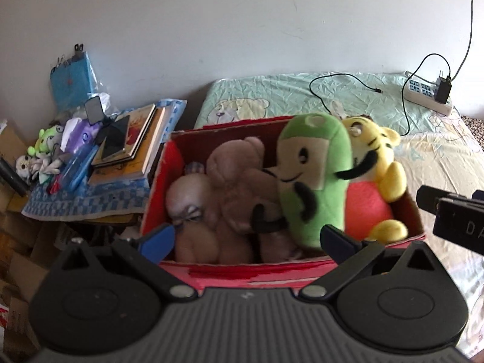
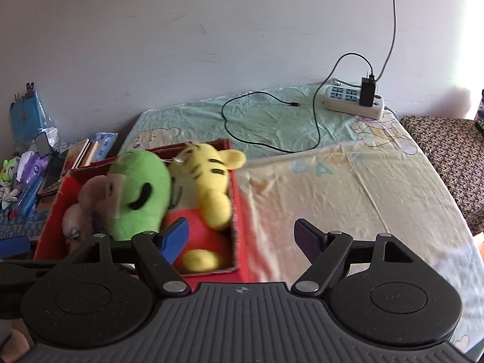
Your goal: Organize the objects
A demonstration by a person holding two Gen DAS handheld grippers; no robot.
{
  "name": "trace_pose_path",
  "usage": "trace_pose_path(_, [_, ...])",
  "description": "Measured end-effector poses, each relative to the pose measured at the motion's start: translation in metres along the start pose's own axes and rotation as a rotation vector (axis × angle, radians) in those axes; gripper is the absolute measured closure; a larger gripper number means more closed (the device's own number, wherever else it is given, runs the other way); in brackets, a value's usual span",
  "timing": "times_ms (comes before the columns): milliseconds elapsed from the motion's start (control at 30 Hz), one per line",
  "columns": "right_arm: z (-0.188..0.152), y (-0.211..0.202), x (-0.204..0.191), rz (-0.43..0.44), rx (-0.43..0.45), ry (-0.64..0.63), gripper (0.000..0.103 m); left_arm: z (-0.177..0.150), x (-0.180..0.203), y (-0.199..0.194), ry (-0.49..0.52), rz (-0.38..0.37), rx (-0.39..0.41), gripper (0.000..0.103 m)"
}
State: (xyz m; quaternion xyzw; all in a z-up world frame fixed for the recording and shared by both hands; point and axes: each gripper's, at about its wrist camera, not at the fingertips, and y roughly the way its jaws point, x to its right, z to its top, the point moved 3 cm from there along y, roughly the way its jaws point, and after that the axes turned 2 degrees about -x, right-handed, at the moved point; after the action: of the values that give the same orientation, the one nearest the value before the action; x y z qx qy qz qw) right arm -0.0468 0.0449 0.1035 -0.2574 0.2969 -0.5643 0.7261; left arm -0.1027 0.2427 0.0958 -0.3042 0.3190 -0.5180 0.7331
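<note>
A red cardboard box (image 1: pixel 254 273) (image 2: pixel 240 211) sits on the bed and holds several plush toys. A green plush (image 1: pixel 311 178) (image 2: pixel 139 193) stands in the middle, a yellow tiger with a red belly (image 1: pixel 375 163) (image 2: pixel 208 181) lies at the right end, and brownish plush toys (image 1: pixel 233 181) (image 2: pixel 90 196) fill the left. My left gripper (image 1: pixel 247 237) hovers open just in front of the box, nothing between its fingers. My right gripper (image 2: pixel 242 237) is open over the box's right front corner, its left finger (image 2: pixel 174 239) above the tiger's belly.
Left of the bed, a low table with a blue checked cloth (image 1: pixel 84 199) carries books (image 1: pixel 136 145), a phone, pens and small toys. A white power strip (image 2: pixel 354 101) with a black charger and cable (image 2: pixel 272 121) lies at the bed's far side. A patterned cushion (image 2: pixel 447 151) is at right.
</note>
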Motion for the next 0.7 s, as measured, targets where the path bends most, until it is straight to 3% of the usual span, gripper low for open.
trace_pose_path(300, [-0.002, 0.006, -0.018, -0.029, 0.007, 0.043, 0.024, 0.003, -0.018, 0.016, 0.034, -0.038, -0.015, 0.000])
trace_pose_path(700, [0.000, 0.011, -0.032, 0.017, -0.006, 0.025, 0.025, 0.006, -0.018, 0.026, 0.046, -0.073, -0.033, 0.000])
